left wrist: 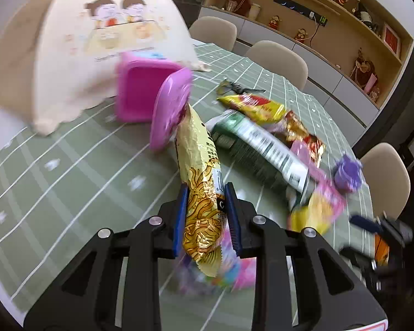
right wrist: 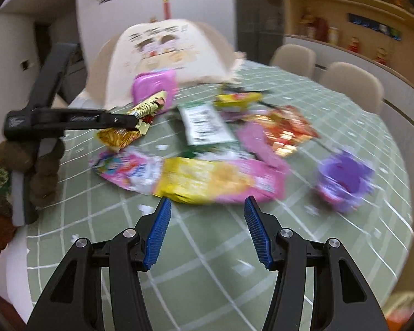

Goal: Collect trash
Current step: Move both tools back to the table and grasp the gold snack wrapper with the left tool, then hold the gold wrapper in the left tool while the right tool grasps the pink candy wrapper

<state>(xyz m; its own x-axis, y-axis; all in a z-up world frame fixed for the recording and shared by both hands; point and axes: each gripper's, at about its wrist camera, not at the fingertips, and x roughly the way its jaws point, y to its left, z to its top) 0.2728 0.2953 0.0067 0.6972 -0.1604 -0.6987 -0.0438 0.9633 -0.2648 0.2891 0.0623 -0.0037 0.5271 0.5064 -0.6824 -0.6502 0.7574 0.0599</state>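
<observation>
My left gripper (left wrist: 207,190) is shut on a gold snack wrapper (left wrist: 200,176) and holds it above the table, pointing toward a pink bin (left wrist: 140,91) with its lid (left wrist: 169,110) swung open. In the right wrist view the left gripper (right wrist: 135,122) holds that wrapper (right wrist: 118,135) just in front of the pink bin (right wrist: 154,85). My right gripper (right wrist: 207,207) is open and empty, just short of a yellow and pink wrapper (right wrist: 215,179). More trash lies behind: a green carton (right wrist: 204,124), a red-gold wrapper (right wrist: 287,127), a yellow packet (right wrist: 237,99).
A cream printed bag (left wrist: 96,35) stands behind the pink bin. A purple cup (right wrist: 342,179) sits at the right on the green checked tablecloth (right wrist: 207,248). Beige chairs (left wrist: 278,58) line the far side of the round table. Shelves lie beyond.
</observation>
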